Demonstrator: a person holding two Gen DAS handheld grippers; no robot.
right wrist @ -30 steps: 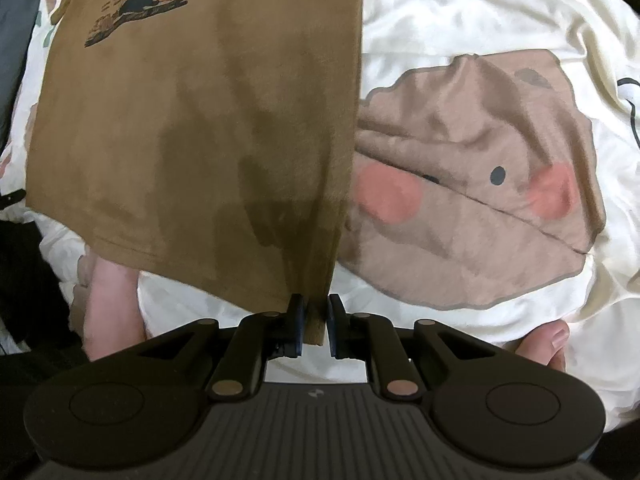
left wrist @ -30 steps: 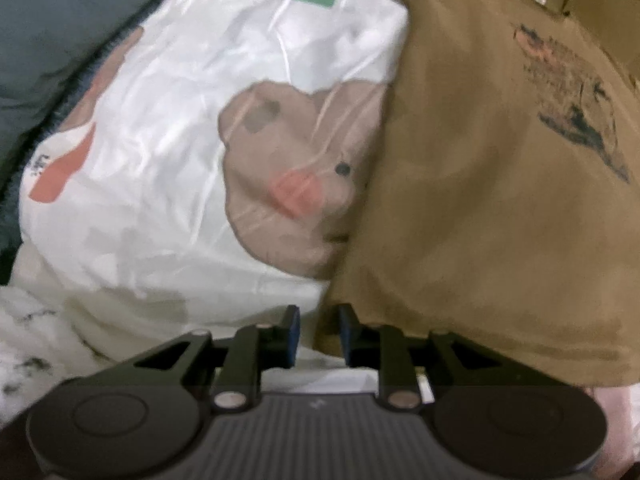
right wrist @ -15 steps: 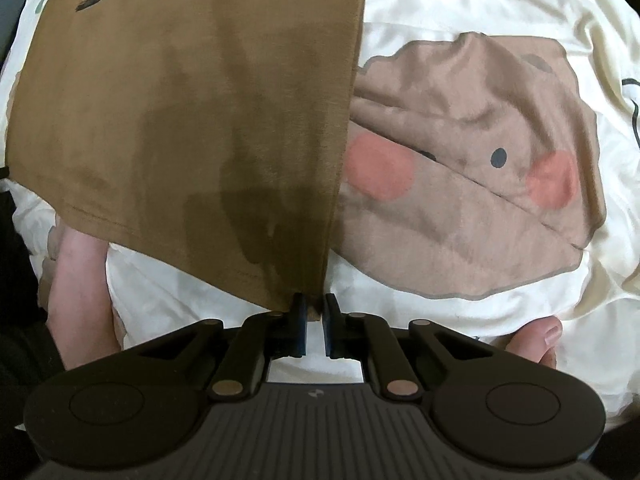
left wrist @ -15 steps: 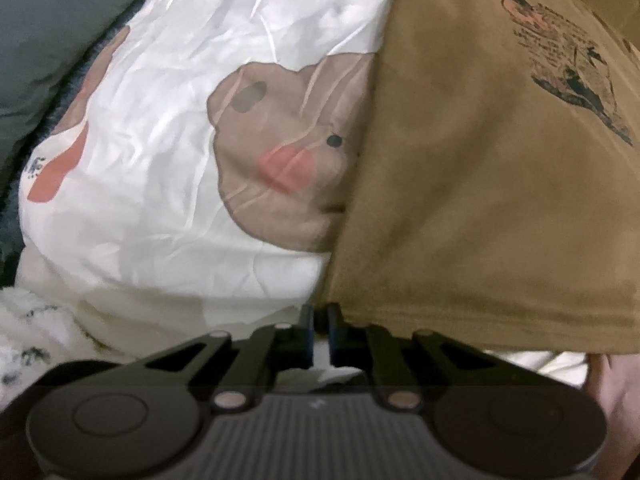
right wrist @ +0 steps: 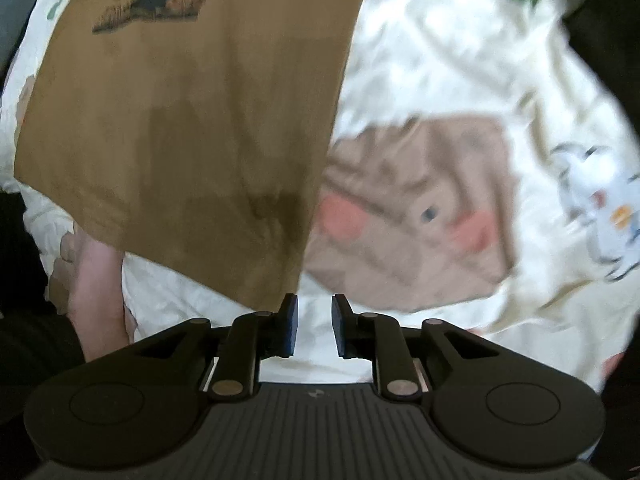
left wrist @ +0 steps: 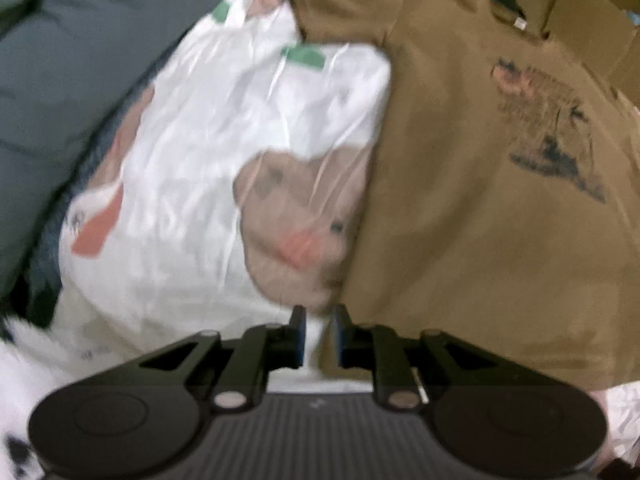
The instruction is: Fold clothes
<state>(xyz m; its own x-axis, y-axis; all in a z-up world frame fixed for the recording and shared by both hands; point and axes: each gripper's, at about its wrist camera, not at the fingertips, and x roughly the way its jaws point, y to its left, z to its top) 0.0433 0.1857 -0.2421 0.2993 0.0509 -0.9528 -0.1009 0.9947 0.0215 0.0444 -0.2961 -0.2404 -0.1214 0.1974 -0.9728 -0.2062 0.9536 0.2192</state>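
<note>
Left wrist view: While the left gripper (left wrist: 318,334) points down, its jaws are opening, slightly apart, the hem corner of the mustard-brown cotton T-shirt (left wrist: 480,208) at the gap, not pinched.
Shirt's place: right half of frame, flat on the white cartoon-print bedsheet (left wrist: 192,168).
Right wrist view: right gripper (right wrist: 314,326) opening too, nothing between; brown shirt upper left, corner beside the left jaw.
Doing it well: I'd judge a re-grip is coming; bite both hem corners squarely, evenly, clear of the sheet.
</note>
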